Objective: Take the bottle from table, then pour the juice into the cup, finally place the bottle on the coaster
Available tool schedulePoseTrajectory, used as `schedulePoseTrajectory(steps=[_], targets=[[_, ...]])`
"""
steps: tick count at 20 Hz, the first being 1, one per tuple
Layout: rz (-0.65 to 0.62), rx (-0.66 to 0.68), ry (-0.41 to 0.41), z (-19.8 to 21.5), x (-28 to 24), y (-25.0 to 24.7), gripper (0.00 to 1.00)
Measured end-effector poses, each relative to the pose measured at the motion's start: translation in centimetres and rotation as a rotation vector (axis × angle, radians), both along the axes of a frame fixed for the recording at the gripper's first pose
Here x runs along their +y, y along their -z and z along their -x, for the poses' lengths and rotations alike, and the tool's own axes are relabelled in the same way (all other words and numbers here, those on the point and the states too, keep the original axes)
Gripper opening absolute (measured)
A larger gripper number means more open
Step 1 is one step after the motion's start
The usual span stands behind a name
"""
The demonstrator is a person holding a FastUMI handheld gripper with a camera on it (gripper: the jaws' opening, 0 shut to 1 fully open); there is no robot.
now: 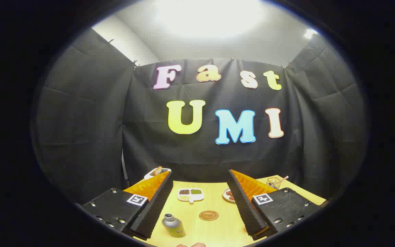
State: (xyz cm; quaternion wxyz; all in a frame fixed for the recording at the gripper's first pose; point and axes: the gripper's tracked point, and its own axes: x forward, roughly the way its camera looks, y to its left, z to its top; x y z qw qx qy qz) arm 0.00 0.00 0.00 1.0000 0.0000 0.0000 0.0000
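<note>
on the yellow wooden table (218, 230) your things are spread out, with black cloth walls closing the booth behind and to both sides, and a pale ceiling with a bright light above. you hold your gripper (199, 200) above the near part of the table, looking level along the tabletop toward the back wall, and its two fingers stand wide apart with nothing between their pads.

one bottle (173, 225), small and silvery with a greenish label, stands upright on the table between the fingers, just beside the inner face of the left finger (153, 206) but not touching it as far as you can tell. one round brown coaster (208, 215) lies flat on the table just beyond and to the right of the bottle, apart from it, roughly midway between the fingers.

farther back, one white divided dish (191, 194) holds a dark heap and a green heap. one small plate (229, 195) with something reddish on it sits partly hidden behind the right finger (243, 202). one white tray (156, 172) with a pale brown item peeks over the left finger's tip near the back wall. one small wire basket (275, 182) with a pink-tipped stick stands at the far right of the table.
</note>
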Motion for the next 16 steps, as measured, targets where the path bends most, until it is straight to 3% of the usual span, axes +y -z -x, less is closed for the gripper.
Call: schedulePoseTrajectory(steps=[16], targets=[[-0.033, 0.002, -0.029, -0.8, 1.5, 0.4, 0.97]])
